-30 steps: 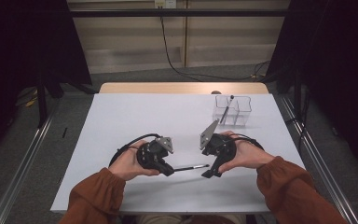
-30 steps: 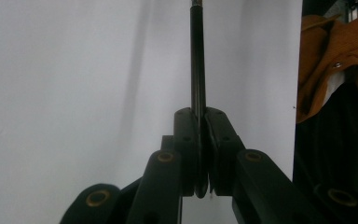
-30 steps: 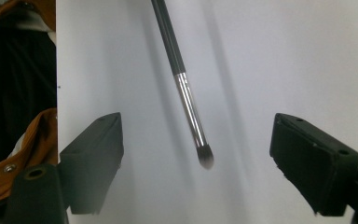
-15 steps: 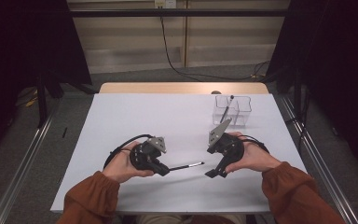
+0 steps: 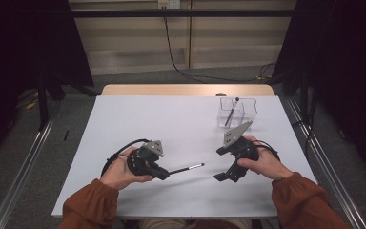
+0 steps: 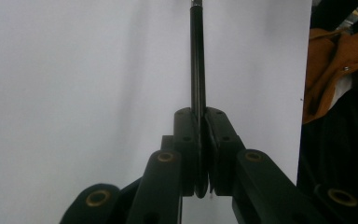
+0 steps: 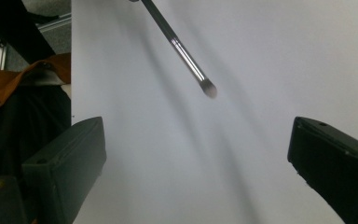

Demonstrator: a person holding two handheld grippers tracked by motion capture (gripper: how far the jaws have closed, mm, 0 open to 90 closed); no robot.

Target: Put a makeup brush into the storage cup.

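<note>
Compared with half a second ago, the two hands have drawn further apart: the left hand-held gripper (image 5: 164, 172) sits a little further left on the white worktop (image 5: 171, 119), and the right hand-held gripper (image 5: 225, 175) has shifted right, so the gap between the tools is now wider. The slim black brush (image 5: 186, 169) has travelled with the left tool and points to the right, its pale tip hanging over bare worktop short of the right tool. In the left gripper view the jaws are closed tight on the brush (image 6: 197, 70) handle, which runs straight away from the camera; its far tip is cut off at the top edge. In the right gripper view the jaws stand wide apart with nothing between them, and the brush (image 7: 186, 58) enters from the top, its tip blurred; whether it carries bristles cannot be made out. The clear two-compartment holder (image 5: 238, 112) at the far right of the worktop is unchanged, with a second dark pen-like item (image 5: 231, 112) leaning in its left compartment; what kind of item it is cannot be told. The person's orange sleeves (image 5: 90, 210) are cut off by the near edge of the high view, and the left hand (image 5: 121, 169) hides much of its tool's body.
</note>
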